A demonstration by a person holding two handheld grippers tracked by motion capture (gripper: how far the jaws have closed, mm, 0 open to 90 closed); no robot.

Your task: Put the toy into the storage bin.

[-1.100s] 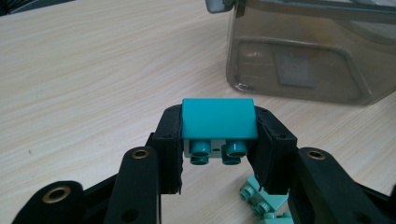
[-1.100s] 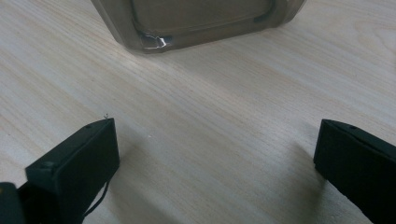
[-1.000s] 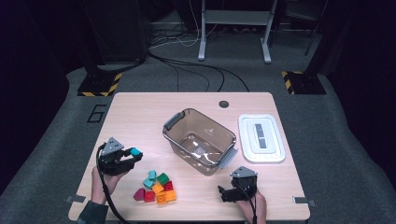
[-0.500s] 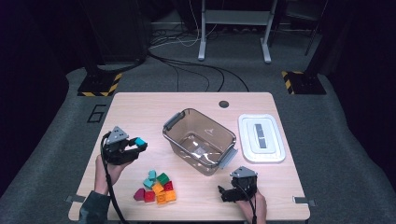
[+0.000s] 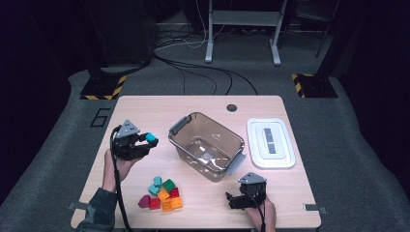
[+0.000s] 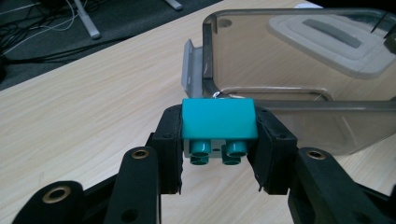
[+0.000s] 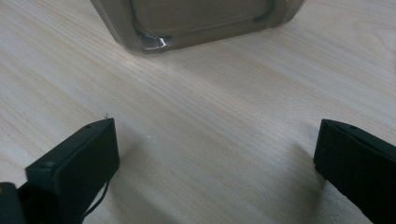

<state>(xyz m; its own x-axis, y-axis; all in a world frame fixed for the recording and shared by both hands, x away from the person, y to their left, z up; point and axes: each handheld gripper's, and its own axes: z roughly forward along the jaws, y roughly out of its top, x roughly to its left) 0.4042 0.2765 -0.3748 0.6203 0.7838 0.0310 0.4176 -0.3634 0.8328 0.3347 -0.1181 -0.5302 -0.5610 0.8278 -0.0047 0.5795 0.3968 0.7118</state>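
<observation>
On the floor beside the table, "6".

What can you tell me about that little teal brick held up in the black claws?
The teal brick is a small toy building block of smooth, matte plastic, with hollow round tubes showing on its underside, which faces the camera. The left gripper clamps it by two opposite sides between black padded jaws, clear of the wooden table. It sits level, just short of the clear plastic bin, touching nothing else.
</observation>
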